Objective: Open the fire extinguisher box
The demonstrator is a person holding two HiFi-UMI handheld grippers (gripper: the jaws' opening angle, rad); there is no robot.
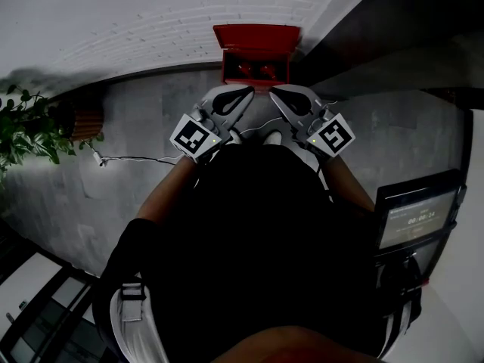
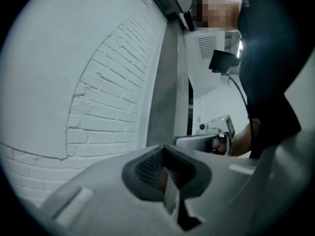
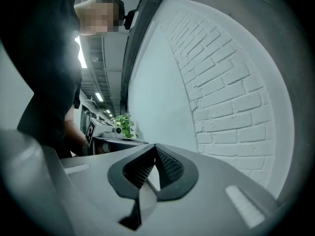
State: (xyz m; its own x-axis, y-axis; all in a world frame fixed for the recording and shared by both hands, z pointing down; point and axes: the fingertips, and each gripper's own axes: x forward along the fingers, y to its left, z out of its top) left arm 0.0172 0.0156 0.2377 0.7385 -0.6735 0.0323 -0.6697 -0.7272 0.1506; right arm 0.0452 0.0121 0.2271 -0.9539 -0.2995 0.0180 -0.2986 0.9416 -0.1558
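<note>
The red fire extinguisher box [image 1: 255,50] stands on the floor against the white brick wall, and two red extinguisher tops [image 1: 255,70] show inside its open top. Both grippers are held close to the person's chest, short of the box and not touching it. The left gripper [image 1: 248,91] is shut and empty, and so is the right gripper [image 1: 274,91]. In the left gripper view the dark pads [image 2: 147,168] meet with nothing between them. In the right gripper view the pads [image 3: 170,166] are likewise pressed together. Neither gripper view shows the box.
A potted plant [image 1: 30,127] stands at the left, and a thin cable [image 1: 128,157] lies on the grey floor. A screen on a stand [image 1: 416,218] is at the right. A dark wall [image 1: 378,36] rises right of the box.
</note>
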